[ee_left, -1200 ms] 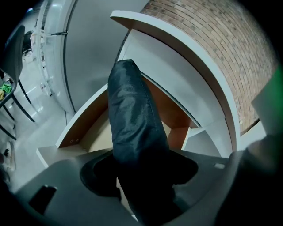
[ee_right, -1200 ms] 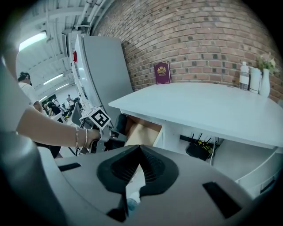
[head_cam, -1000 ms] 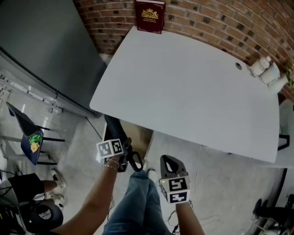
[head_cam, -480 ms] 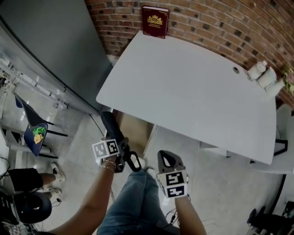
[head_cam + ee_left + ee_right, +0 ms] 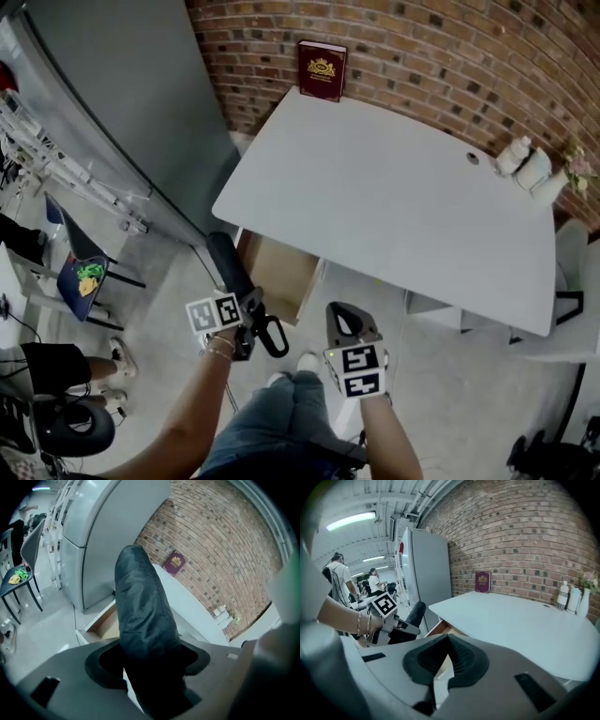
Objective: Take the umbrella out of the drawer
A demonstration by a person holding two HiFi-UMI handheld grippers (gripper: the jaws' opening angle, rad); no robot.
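A folded black umbrella (image 5: 226, 265) in its dark sleeve is held in the air, in front of the white table's (image 5: 394, 197) near left corner. My left gripper (image 5: 246, 307) is shut on it near the looped handle (image 5: 273, 337). In the left gripper view the umbrella (image 5: 140, 616) stands up between the jaws of the left gripper (image 5: 145, 660), its tip pointing toward the brick wall. The wooden drawer (image 5: 279, 269) under the table stands open. My right gripper (image 5: 339, 317) hovers to the right of the umbrella, shut and empty (image 5: 449, 639).
A red book (image 5: 322, 69) leans on the brick wall at the table's far edge. White bottles (image 5: 523, 163) stand at the far right corner. A tall grey cabinet (image 5: 122, 103) rises on the left, with a chair (image 5: 80, 274) and people beyond it.
Both grippers have risen. The umbrella came up with the left gripper, and its tip now stands clear of the table's edge and the drawer.
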